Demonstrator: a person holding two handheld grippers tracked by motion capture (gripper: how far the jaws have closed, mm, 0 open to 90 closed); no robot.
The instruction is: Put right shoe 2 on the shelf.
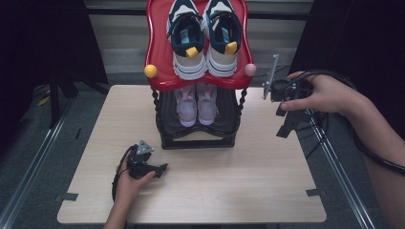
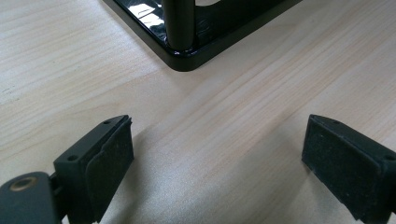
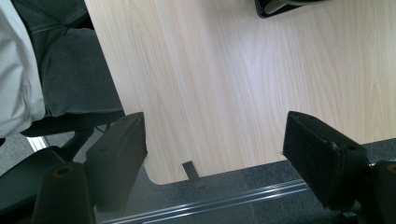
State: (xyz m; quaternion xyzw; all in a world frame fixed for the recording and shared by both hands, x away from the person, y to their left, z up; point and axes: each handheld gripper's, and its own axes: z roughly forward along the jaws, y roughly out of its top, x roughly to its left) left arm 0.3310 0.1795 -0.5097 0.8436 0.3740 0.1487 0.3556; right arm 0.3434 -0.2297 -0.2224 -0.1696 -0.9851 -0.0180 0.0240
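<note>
Two tiers make up the shoe rack (image 1: 198, 136) at the far middle of the table (image 1: 248, 191): navy-and-white sneakers (image 1: 205, 36) on its red top shelf, pale pink shoes (image 1: 196, 102) on the black shelf below. Nearest it, the left gripper (image 1: 160, 168) rests low on the tabletop just in front of the rack's base corner (image 2: 184, 58), jaws spread wide, pinching nothing. Well apart, the right gripper (image 1: 282, 125) hangs above the table's right edge, jaws likewise wide and empty.
</note>
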